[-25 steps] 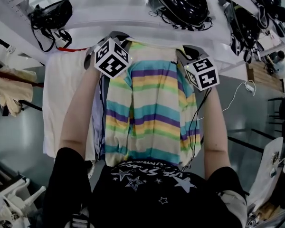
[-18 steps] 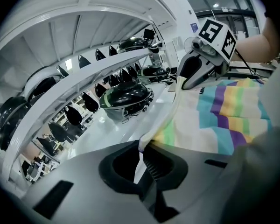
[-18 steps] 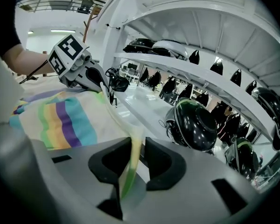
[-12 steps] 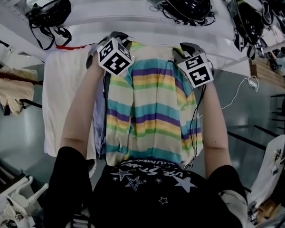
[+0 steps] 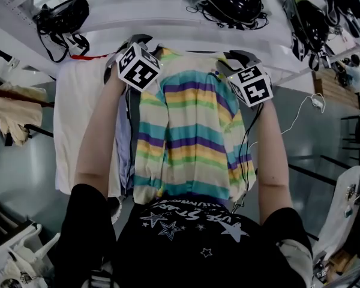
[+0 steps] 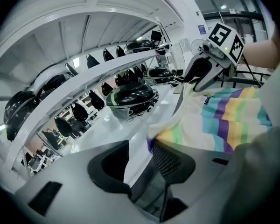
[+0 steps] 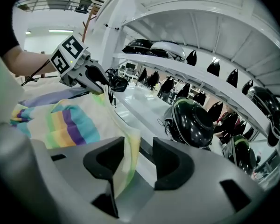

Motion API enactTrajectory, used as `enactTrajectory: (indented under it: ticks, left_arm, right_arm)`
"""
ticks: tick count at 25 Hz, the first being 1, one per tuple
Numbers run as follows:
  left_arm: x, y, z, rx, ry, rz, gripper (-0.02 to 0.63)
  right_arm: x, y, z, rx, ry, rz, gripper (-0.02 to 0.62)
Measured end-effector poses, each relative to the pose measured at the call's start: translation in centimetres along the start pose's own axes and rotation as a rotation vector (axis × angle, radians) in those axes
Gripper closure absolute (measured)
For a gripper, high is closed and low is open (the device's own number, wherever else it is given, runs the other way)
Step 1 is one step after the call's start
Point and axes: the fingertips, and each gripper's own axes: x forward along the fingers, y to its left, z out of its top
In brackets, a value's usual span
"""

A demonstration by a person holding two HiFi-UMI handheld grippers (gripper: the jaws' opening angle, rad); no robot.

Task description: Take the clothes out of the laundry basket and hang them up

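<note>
A shirt striped in cream, teal, purple and yellow hangs below the white shelf, straight ahead of me. My left gripper is at its left shoulder. Its jaws are opening, and the cloth edge only lies by the tip of the right jaw. My right gripper is at the right shoulder, jaws also opening. A fold of the shirt hangs loose between them against the left jaw, with a gap beside it. Each gripper view shows the other gripper across the shirt.
A white garment and a pale blue one hang to the left of the striped shirt. Black helmets and a black bag sit on the shelf above. A beige cloth hangs on a rack at far left.
Both grippers' jaws have opened off the shirt's shoulders. The two marker cubes have drifted slightly apart and the shirt has settled a little to the right.
</note>
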Motion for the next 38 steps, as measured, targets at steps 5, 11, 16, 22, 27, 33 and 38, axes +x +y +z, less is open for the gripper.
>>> enactTrajectory:
  ticks: [5,11,16,22,27,33,38]
  left_arm:
    - [-2.6,0.0,0.2,-0.02,-0.022,0.034,0.426]
    - [-7.7,-1.1,0.8,-0.047,-0.067,0.072,0.426]
    - [-13.5,-2.8,1.9,-0.059,-0.132,0.123,0.426]
    - [-21.0,-6.2,2.8,-0.09,-0.233,0.173,0.456]
    - [-26.3,-10.7,1.8,-0.109,-0.291,0.22,0.481]
    - [-31.4,-16.3,0.4,-0.142,-0.345,0.241,0.505]
    - [-34.7,-20.4,-1.5,-0.214,-0.361,0.23,0.525]
  right_arm:
    - [-2.9,0.4,0.4,0.027,-0.043,-0.016,0.393]
    - [-8.4,1.7,1.7,0.051,-0.13,-0.045,0.4]
    - [-14.0,3.4,2.8,0.042,-0.209,-0.08,0.41]
    - [-20.9,6.0,2.9,0.049,-0.294,-0.121,0.436]
    - [-25.9,9.6,1.1,0.054,-0.352,-0.144,0.465]
    - [-29.8,13.9,-1.4,0.085,-0.387,-0.144,0.512]
    - [-32.9,18.4,-3.6,0.147,-0.442,-0.118,0.578]
